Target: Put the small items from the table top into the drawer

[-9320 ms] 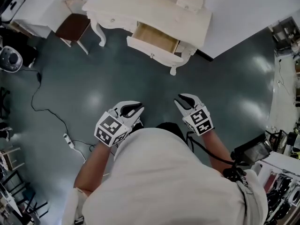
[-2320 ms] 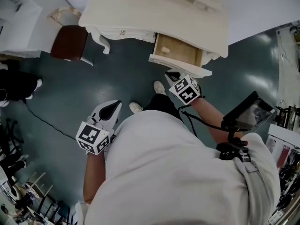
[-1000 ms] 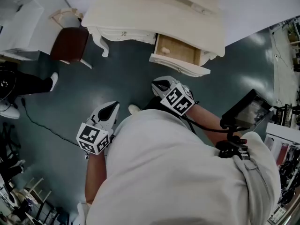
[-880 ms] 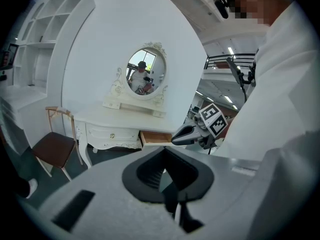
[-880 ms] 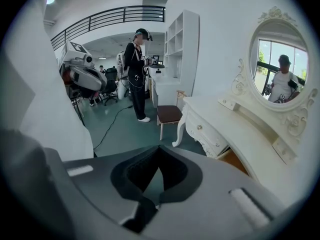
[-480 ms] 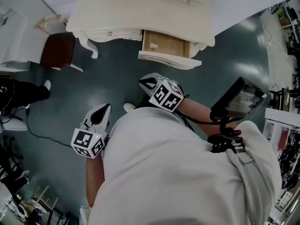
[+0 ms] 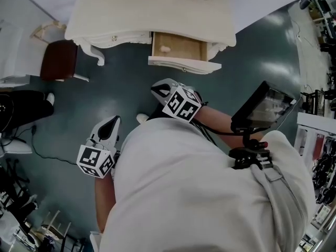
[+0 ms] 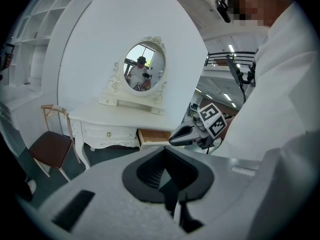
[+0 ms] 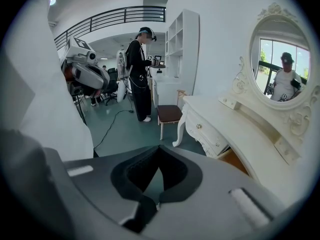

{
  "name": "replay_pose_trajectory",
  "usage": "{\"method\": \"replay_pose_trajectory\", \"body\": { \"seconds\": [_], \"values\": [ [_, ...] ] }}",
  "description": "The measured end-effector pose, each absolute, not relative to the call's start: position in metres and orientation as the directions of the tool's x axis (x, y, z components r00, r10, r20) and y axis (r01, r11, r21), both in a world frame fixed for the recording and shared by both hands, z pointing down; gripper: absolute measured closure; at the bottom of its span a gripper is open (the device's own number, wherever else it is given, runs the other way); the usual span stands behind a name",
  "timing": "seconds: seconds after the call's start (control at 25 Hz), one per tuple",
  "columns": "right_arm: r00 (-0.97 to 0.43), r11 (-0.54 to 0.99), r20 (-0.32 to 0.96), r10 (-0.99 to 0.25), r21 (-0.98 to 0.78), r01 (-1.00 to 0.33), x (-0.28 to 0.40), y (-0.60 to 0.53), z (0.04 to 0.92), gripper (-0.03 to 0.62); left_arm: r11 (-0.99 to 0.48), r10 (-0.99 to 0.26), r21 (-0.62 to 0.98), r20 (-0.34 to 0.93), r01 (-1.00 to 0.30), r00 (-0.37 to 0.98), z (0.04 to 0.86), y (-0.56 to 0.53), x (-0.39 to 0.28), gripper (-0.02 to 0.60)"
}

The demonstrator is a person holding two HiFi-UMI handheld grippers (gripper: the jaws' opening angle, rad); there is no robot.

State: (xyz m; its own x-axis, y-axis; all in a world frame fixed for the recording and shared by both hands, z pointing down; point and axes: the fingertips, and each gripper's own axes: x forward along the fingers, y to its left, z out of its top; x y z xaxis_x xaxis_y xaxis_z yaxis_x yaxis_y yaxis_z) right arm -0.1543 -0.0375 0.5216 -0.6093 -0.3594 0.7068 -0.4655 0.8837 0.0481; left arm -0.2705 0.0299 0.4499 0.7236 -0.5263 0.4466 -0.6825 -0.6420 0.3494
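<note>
- Floor (image 7: 131, 88): dark green and fills most of the head view. The person stands on it facing the table.
- Table (image 7: 157, 9): white dressing table at 12 o'clock from the person. Neither tool touches it. The top looks bare of small items as far as the head view shows. The far edge is cut off, so can't rule out more there.
- Chair (image 7: 58, 59): brown seat at 10 o'clock, just beside the table's left end.
- Mirror (image 8: 144, 66): oval, upright at the table's back, seen in the left gripper view.
- Drawer (image 7: 178, 45): pulled open under the table top, at 12 o'clock from the right tool.
- Right tool (image 7: 156, 90): jaws together with nothing between. It hovers short of the drawer front, not touching it.
- Left tool (image 7: 112, 122): jaws together, empty. It sits at 8 o'clock of the right tool, well apart from the table.
- Small pale item (image 7: 165, 49): lies inside the drawer, left part. Too small to identify.
- Progress, judged: at least one item is in and both tools are empty, so likely near the end. Left to do: check the far table top, maybe shut the drawer.
</note>
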Motion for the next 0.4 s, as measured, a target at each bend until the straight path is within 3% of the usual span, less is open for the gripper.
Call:
{"method": "replay_pose_trajectory", "body": {
  "seconds": [0.2,0.4],
  "values": [
    [-0.606,0.880,0.708,-0.362,0.045,-0.473,-0.149,-0.046,0.524,0.594,-0.646,-0.520,0.347,0.452,-0.680,0.725,0.449,0.020,-0.267,0.580],
    [-0.606,0.877,0.712,-0.354,0.028,-0.479,-0.103,-0.118,0.544,0.595,-0.640,-0.506,0.358,0.468,-0.679,0.724,0.464,-0.050,-0.220,0.579]
  ]
}}
